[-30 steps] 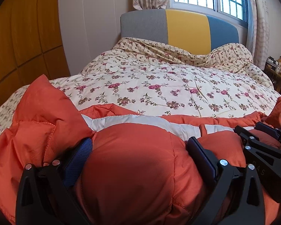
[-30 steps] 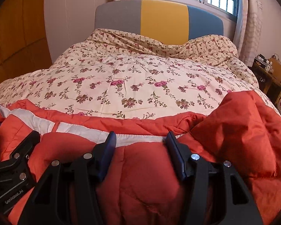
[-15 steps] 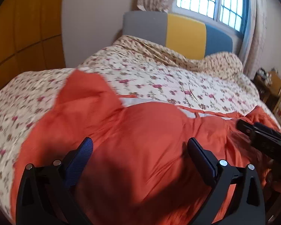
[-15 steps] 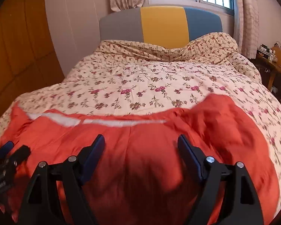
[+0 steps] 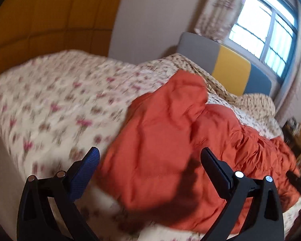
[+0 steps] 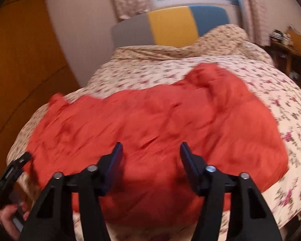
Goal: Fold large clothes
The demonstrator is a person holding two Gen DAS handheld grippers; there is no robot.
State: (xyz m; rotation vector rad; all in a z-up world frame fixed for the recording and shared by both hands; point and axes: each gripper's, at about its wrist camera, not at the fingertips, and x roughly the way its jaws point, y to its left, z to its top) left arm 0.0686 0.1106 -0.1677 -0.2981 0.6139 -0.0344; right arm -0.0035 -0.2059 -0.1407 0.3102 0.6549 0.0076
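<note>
An orange padded jacket lies spread across the near end of the bed, orange side up, one sleeve end bunched toward the headboard. In the left wrist view my left gripper is open, tilted, at the jacket's left edge with nothing between its blue pads. That same gripper shows at the lower left of the right wrist view, held by a hand. My right gripper hovers over the jacket's near edge. Its jaws are closing, with no cloth between the pads.
The floral quilt covers the bed, backed by a grey, yellow and blue headboard. A yellow-brown wardrobe stands on the left. A cluttered side table stands at the right under the curtained window.
Both grippers let go of the jacket and drew back toward the foot of the bed. The white lining is now covered. The left view rolled and swung left; the right jaws widened, then narrowed.
</note>
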